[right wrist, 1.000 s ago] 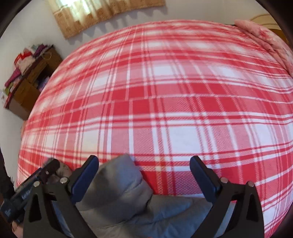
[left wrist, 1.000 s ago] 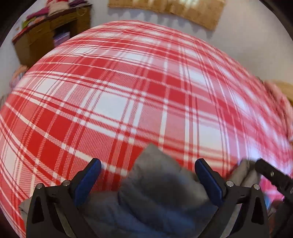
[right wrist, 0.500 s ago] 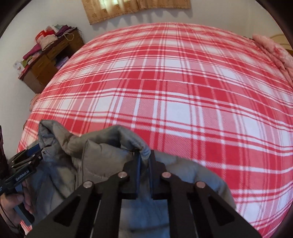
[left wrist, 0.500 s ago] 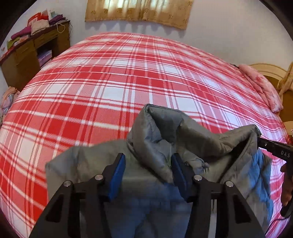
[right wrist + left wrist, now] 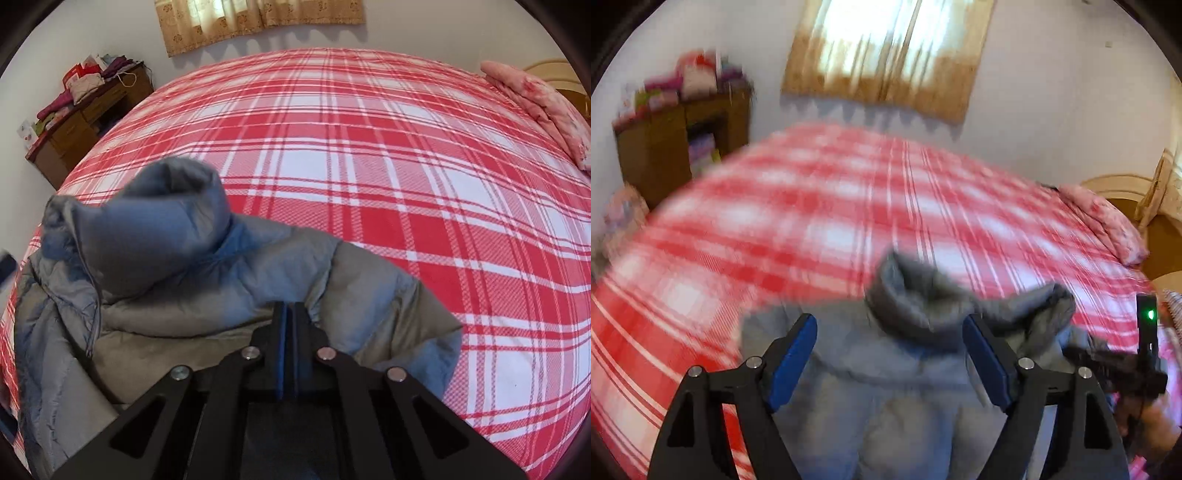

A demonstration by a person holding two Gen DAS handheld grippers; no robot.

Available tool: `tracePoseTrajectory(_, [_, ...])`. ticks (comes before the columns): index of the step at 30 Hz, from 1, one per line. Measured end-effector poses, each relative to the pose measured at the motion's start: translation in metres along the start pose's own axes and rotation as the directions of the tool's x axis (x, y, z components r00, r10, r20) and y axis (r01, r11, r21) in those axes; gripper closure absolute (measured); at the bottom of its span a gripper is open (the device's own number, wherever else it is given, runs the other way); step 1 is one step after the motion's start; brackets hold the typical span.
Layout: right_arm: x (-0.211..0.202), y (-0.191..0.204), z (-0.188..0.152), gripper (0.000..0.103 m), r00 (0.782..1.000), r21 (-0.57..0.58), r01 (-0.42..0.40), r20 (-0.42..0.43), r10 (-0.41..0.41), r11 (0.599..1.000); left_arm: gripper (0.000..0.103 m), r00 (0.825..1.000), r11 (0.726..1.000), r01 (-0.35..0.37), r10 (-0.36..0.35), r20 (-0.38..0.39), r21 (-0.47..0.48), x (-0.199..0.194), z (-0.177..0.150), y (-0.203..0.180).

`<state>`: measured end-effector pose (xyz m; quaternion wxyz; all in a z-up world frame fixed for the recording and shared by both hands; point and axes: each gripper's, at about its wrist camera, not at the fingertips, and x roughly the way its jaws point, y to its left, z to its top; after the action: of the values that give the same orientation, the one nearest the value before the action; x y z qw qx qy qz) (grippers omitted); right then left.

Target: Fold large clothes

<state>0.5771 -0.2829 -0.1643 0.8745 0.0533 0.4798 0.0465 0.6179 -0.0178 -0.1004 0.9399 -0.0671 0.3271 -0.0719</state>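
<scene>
Grey jacket [image 5: 207, 280] | right gripper [image 5: 287, 314] clamped on its fabric | left gripper [image 5: 890, 354] just reopened, jacket between, untouched

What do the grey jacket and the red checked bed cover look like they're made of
Grey jacket: likely thin synthetic shell over padding; it puffs, creases finely, shines faintly. Bed cover: looks like matte woven or fleecy cloth, fine diagonal texture showing; the fibre can't be told.
</scene>
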Motion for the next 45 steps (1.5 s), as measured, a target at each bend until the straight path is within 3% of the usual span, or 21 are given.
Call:
tracePoseTrajectory(4, [-0.002,0.001,-0.003,0.101,1.000,-0.008,-0.008,0.002,0.008,1.000,0.016,0.990,0.991,-0.134,0.135,0.045,-0.005,0.024,0.030,-0.004])
tracePoseTrajectory(5, [-0.007,-0.001,-0.001,0.094,1.000,0.005,-0.024,0.011,0.023,1.000,0.016,0.986,0.986,-0.165,0.165,0.034,-0.003,0.036,0.036,-0.004])
tracePoseTrajectory(7, [-0.013,-0.004,0.001,0.057,0.999,0.019,-0.044,0.014,0.044,0.999,0.016,0.982,0.982,-0.189,0.189,-0.014,0.009,0.061,0.045,-0.004])
tracePoseTrajectory(8, [-0.019,-0.005,0.005,0.015,0.997,0.032,-0.064,0.033,0.063,0.997,0.016,0.986,0.986,-0.165,0.165,-0.035,0.002,0.069,0.045,-0.003])
tracePoseTrajectory(9, [-0.027,-0.004,0.011,0.003,0.996,0.041,-0.072,0.065,0.069,0.997,0.016,0.988,0.991,-0.134,0.135,-0.074,0.016,0.079,0.044,-0.005])
tracePoseTrajectory(11, [-0.032,0.003,0.028,0.011,0.995,0.030,-0.065,0.074,0.062,0.997,0.016,0.972,0.985,-0.143,0.159,-0.173,0.100,0.100,0.035,-0.014])
tracePoseTrajectory(16, [-0.029,0.014,0.067,0.012,0.993,0.095,-0.060,0.109,0.049,0.994,0.016,0.941,0.962,-0.200,0.242,-0.238,0.187,0.114,-0.005,-0.007])
tracePoseTrajectory(19, [-0.020,0.020,0.079,0.011,0.994,0.120,-0.072,0.086,0.061,0.990,0.016,0.940,0.962,-0.187,0.234,-0.247,0.201,0.107,-0.016,0.001])
tracePoseTrajectory(20, [-0.010,0.027,0.079,0.012,0.998,0.085,-0.058,0.036,0.055,0.995,0.016,0.942,0.963,-0.175,0.224,-0.250,0.205,0.105,-0.019,0.003])
tracePoseTrajectory(22, [0.001,0.034,0.071,0.026,0.999,0.035,-0.039,-0.016,0.039,0.999,0.016,0.943,0.964,-0.163,0.215,-0.254,0.210,0.100,-0.021,0.003])
tracePoseTrajectory(24, [0.009,0.036,0.054,0.083,0.999,-0.022,0.007,-0.045,-0.008,1.000,0.016,0.950,0.972,-0.132,0.181,-0.256,0.196,0.093,-0.022,0.006])
tracePoseTrajectory(25, [0.011,0.034,0.046,0.088,0.999,-0.036,0.009,-0.045,-0.011,0.999,0.016,0.957,0.978,-0.118,0.158,-0.242,0.172,0.086,-0.020,0.008])
tracePoseTrajectory(28, [0.011,0.028,0.029,0.091,0.999,-0.065,0.028,-0.017,-0.029,0.997,0.016,0.989,0.998,-0.034,0.040,-0.144,0.049,0.058,-0.005,0.015])
tracePoseTrajectory(31, [0.006,0.030,0.021,0.092,0.999,-0.093,0.048,0.029,-0.046,0.994,0.016,0.997,0.997,-0.061,0.060,-0.038,-0.036,0.043,0.018,0.015])
tracePoseTrajectory(34, [0.000,0.041,0.013,0.092,0.993,-0.158,0.089,0.087,-0.076,0.983,0.016,0.993,0.991,-0.111,0.107,-0.053,-0.073,0.061,0.035,0.010])
tracePoseTrajectory(36, [-0.002,0.043,0.009,0.092,0.991,-0.193,0.104,0.101,-0.085,0.976,0.016,0.986,0.989,-0.145,0.141,-0.088,-0.040,0.077,0.035,0.005])
tracePoseTrajectory(40, [-0.007,0.032,0.006,0.090,0.996,-0.181,0.051,0.083,-0.037,0.982,0.016,0.948,0.963,-0.214,0.245,-0.202,0.161,0.105,-0.002,-0.008])
tracePoseTrajectory(43, [-0.023,0.023,0.005,0.080,0.997,-0.146,-0.004,0.078,0.016,0.989,0.016,0.949,0.965,-0.202,0.235,-0.212,0.165,0.102,-0.022,-0.001])
tracePoseTrajectory(45, [-0.040,0.015,0.007,0.060,0.993,-0.093,-0.036,0.105,0.046,0.995,0.016,0.953,0.963,-0.204,0.236,-0.190,0.174,0.097,-0.026,-0.001])
